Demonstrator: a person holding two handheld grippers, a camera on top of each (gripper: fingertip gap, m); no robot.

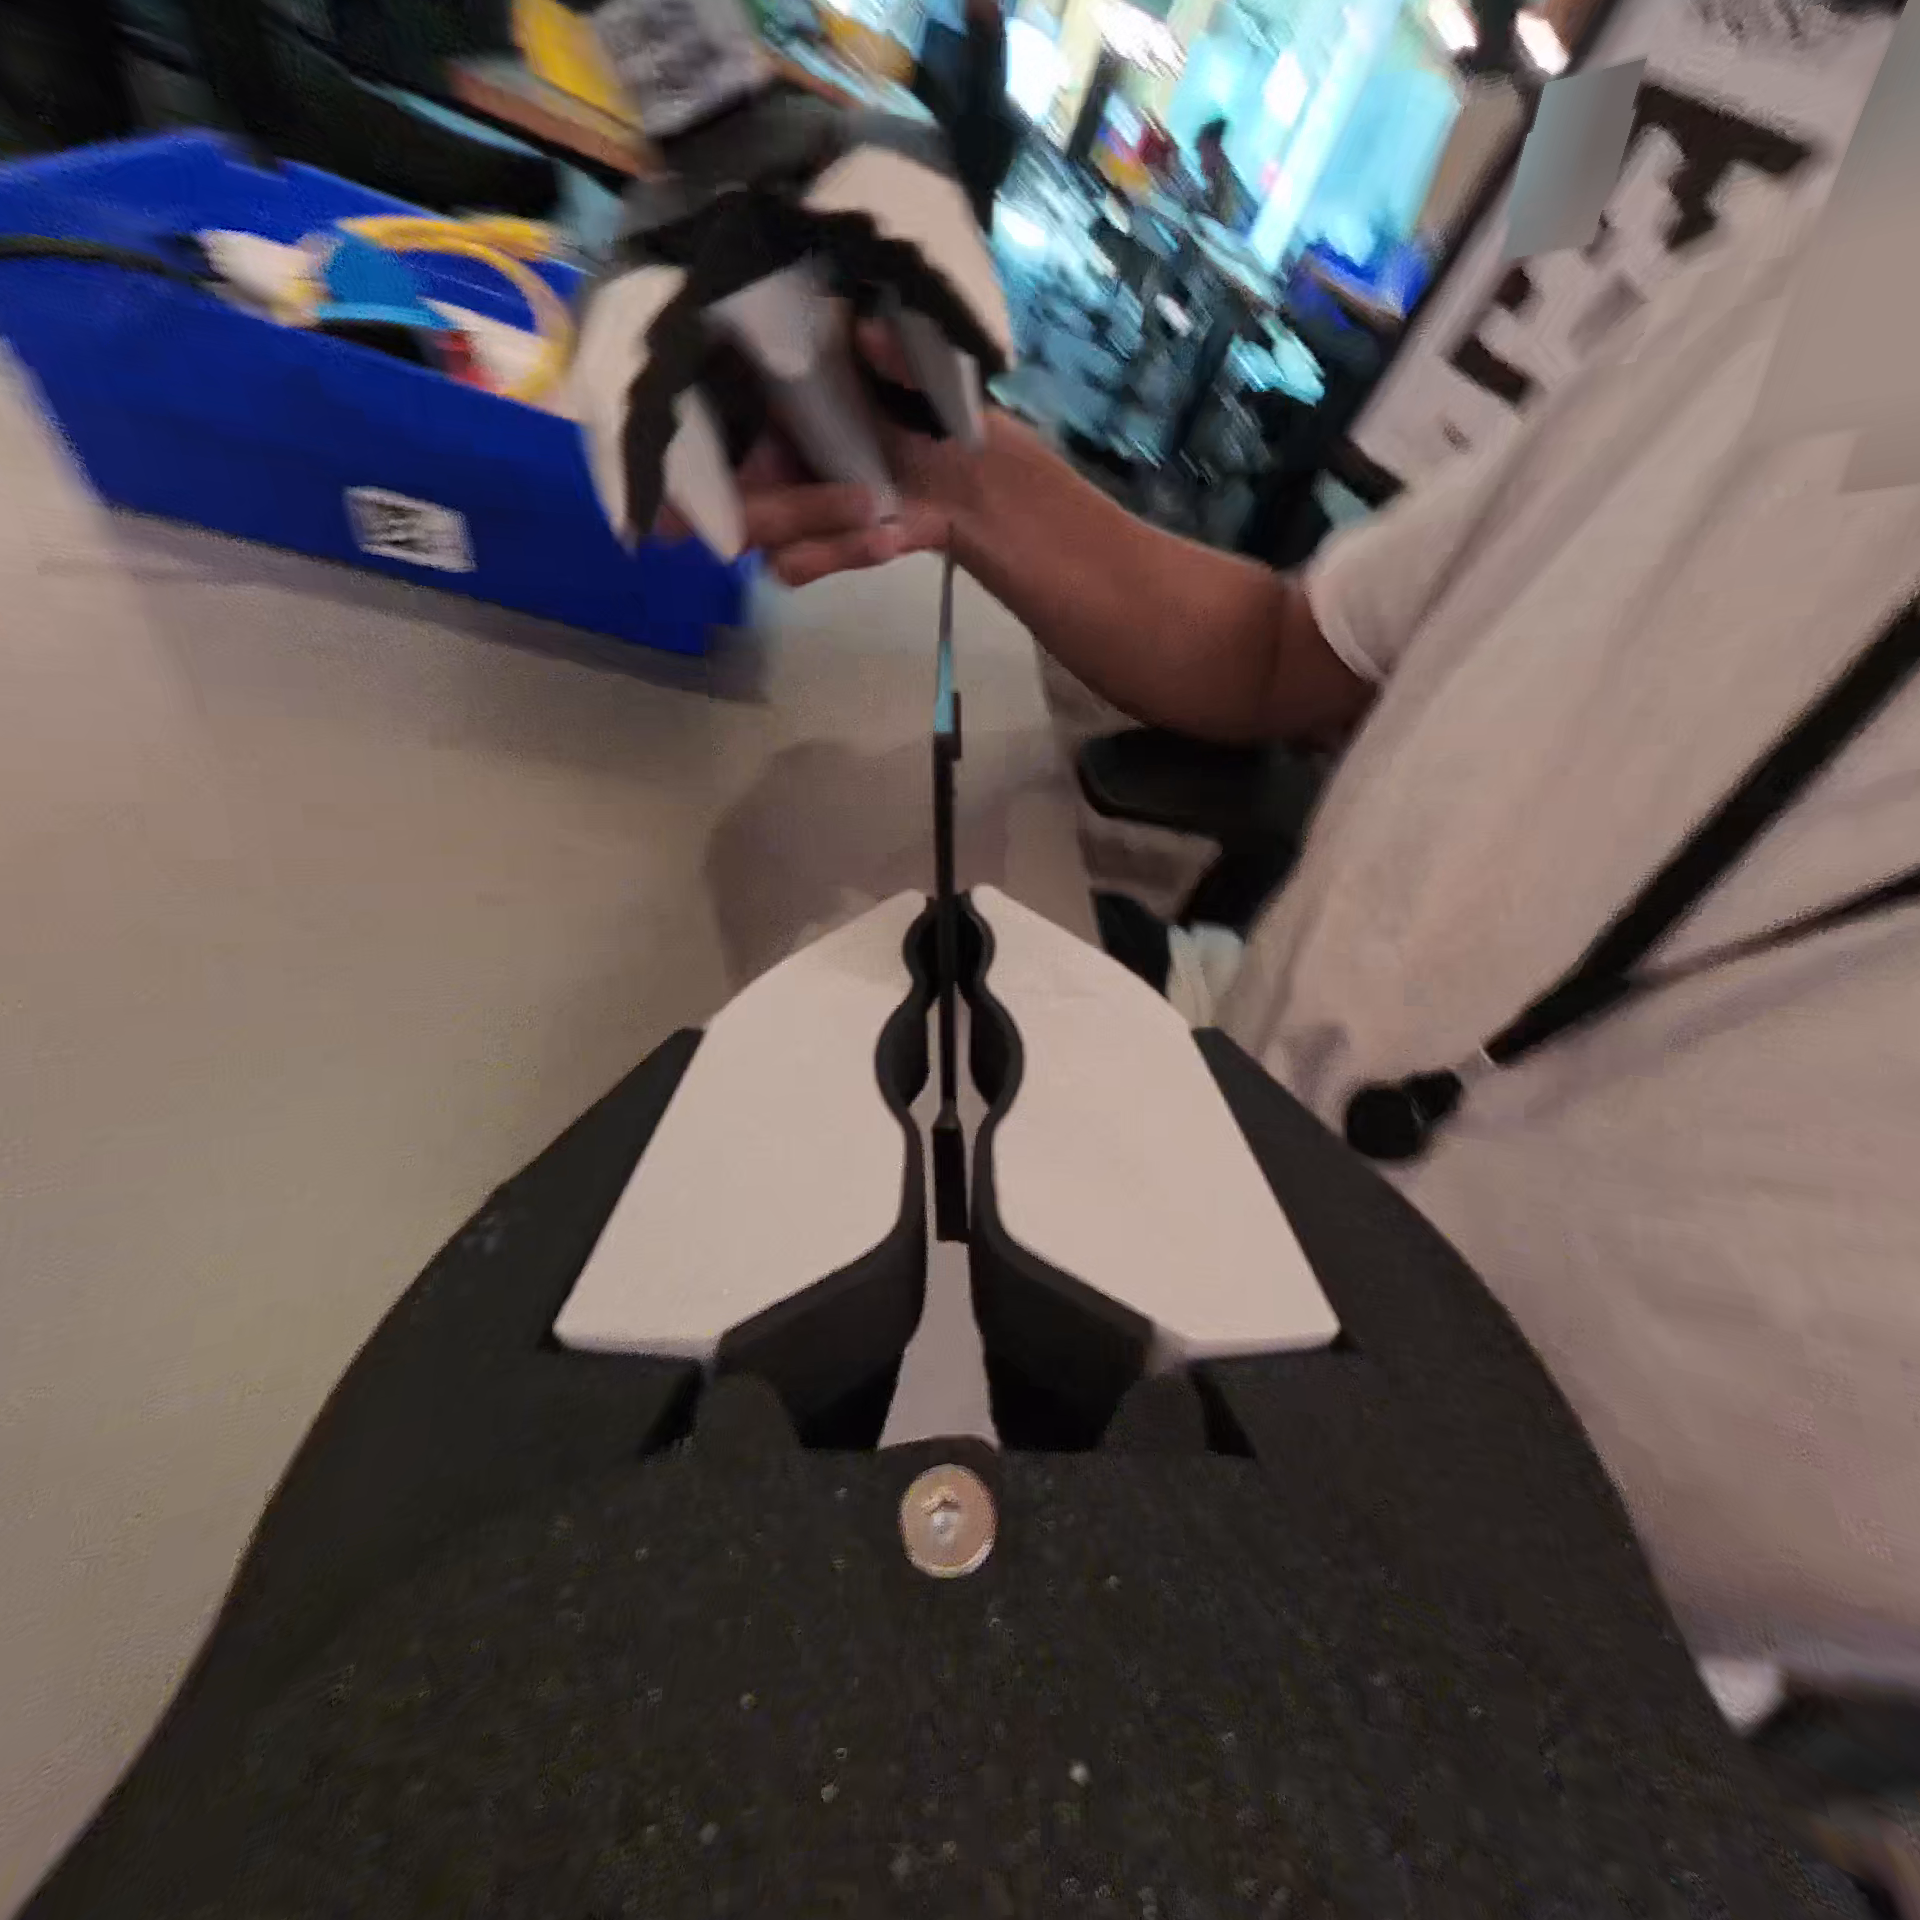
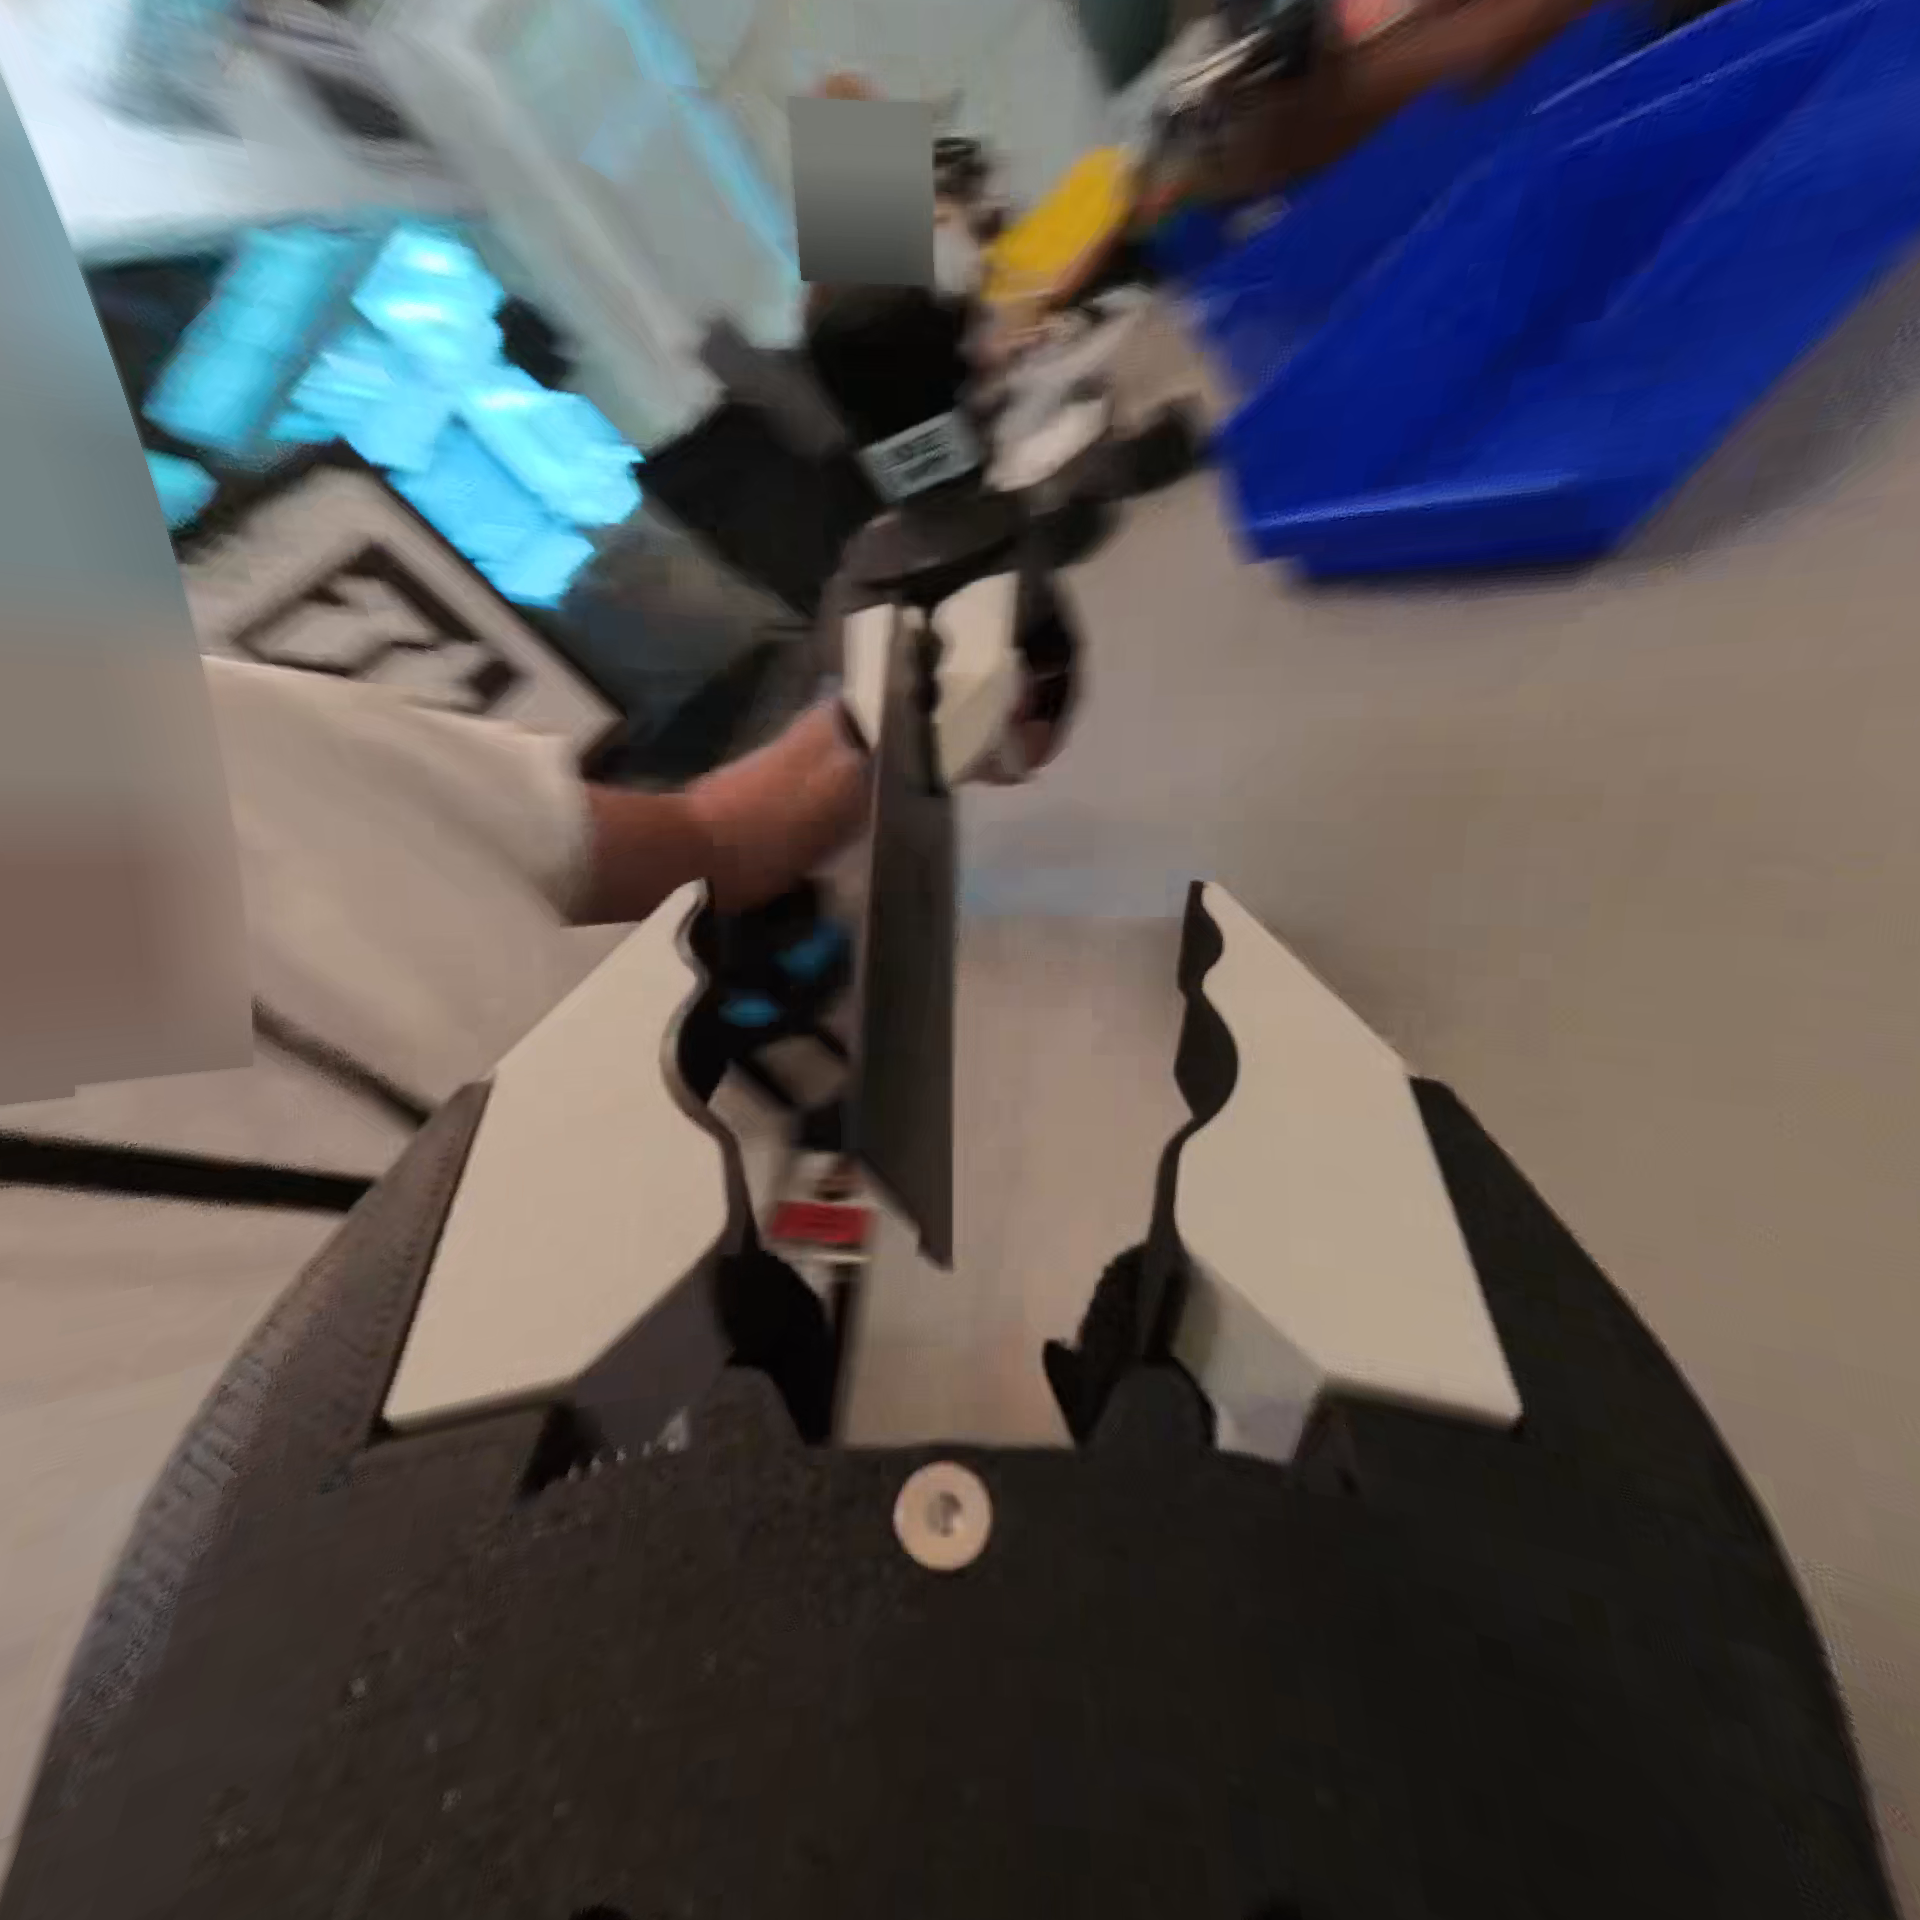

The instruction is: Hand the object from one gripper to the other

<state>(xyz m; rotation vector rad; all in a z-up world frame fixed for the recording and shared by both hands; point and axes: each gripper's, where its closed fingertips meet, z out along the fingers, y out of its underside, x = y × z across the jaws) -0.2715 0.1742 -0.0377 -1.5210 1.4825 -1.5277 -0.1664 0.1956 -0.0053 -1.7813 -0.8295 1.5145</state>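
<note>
The thin black object [image 1: 943, 831] is squeezed edge-up by the left gripper [image 1: 945, 914] and is pushed between the spread-apart fingers of the right gripper [image 2: 940, 904], so it can be taken.

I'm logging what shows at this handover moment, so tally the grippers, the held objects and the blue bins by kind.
Grippers: 2, the left gripper shut on the plate, the right gripper open.
Thin black flat plate: 1, reaching between the right jaws.
Blue bins: at least 1; blur hides any more.
Total: 4.
</note>
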